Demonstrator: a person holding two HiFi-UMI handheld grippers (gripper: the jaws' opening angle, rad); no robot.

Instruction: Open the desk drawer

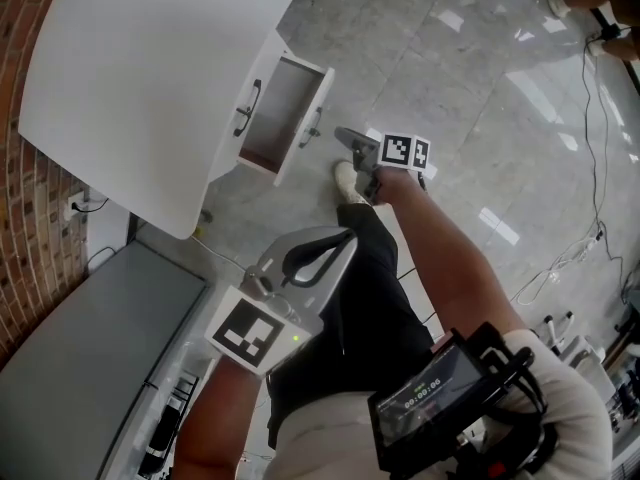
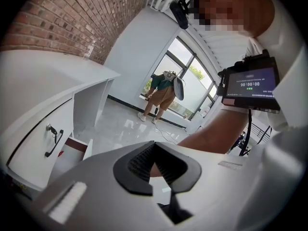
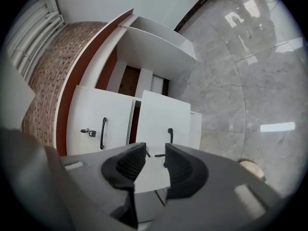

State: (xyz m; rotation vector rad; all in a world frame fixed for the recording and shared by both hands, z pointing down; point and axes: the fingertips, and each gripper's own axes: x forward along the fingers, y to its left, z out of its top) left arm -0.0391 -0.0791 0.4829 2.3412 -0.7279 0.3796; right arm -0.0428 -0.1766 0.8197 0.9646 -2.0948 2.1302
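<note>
Hidden or cut off: in the head view only part of the inside of the drawer (image 1: 285, 118) shows, and its back end sits under the desk (image 1: 130, 68). In the right gripper view the jaws cover the lower part of the drawer front. In the left gripper view the gripper body cuts the drawer off low at left. The lock on the closed drawer (image 3: 98, 126) is too small to make out in detail.

Right gripper (image 3: 155, 154): jaws wide apart, with nothing between the pads and nothing touched. Left gripper (image 2: 155, 150): jaws meet at the tips and hold nothing. Behind it are the person's arm and a screen (image 2: 252, 83).

The drawer is pulled out of the desk, right beside the closed drawer. The right gripper points at the drawer front. The black handle (image 3: 170, 134) shows just past the jaw tips, over the right-hand jaw, and is not touched. In the head view the right gripper is just beside the drawer front, with a small gap to the handle. The left gripper is well apart from the drawer, back near the person's body.
</note>
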